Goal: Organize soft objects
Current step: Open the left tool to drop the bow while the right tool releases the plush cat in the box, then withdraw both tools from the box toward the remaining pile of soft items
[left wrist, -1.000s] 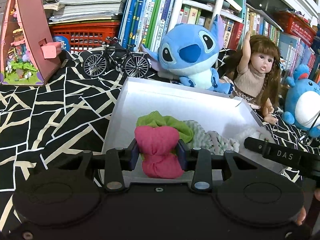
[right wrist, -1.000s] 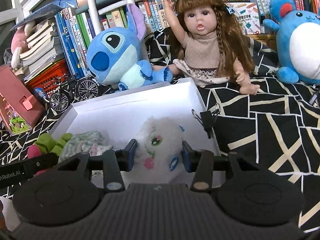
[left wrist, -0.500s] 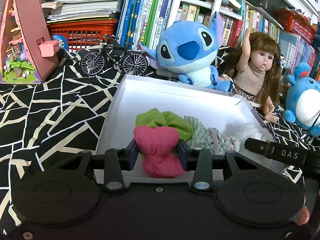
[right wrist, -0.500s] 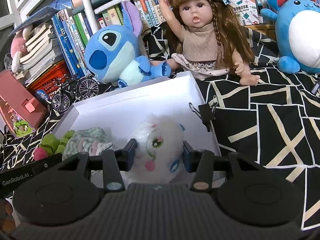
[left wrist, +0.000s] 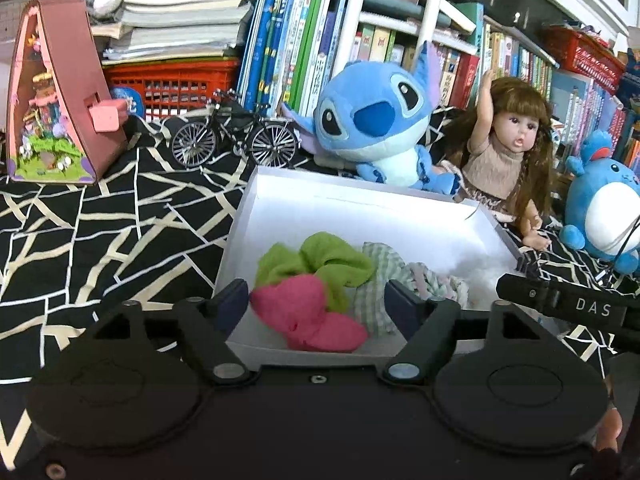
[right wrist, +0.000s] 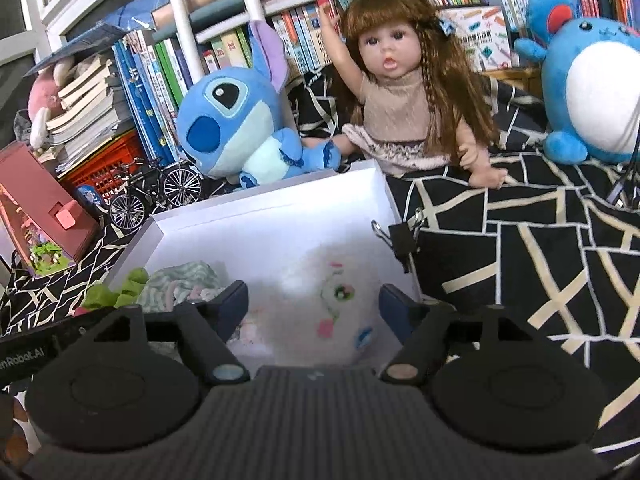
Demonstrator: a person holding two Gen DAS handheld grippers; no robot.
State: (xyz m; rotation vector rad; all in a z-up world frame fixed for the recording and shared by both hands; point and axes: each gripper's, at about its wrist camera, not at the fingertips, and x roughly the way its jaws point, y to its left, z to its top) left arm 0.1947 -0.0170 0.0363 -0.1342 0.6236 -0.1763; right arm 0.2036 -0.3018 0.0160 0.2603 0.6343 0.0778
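Note:
A white box stands on the patterned cloth. In it lie a pink cloth, a green cloth, a striped cloth and a white fluffy plush. My left gripper is open, its fingers either side of the pink cloth, which rests in the box's near left corner. My right gripper is open over the white plush, which lies in the box's near right part. The box and the striped cloth also show in the right wrist view.
Behind the box sit a blue Stitch plush, a doll and a blue round plush. A model bicycle and pink toy house stand at left. A binder clip grips the box's right wall. Bookshelves fill the back.
Both grippers have opened. The left let go of the pink cloth and the right let go of the white plush; both now lie in the box.

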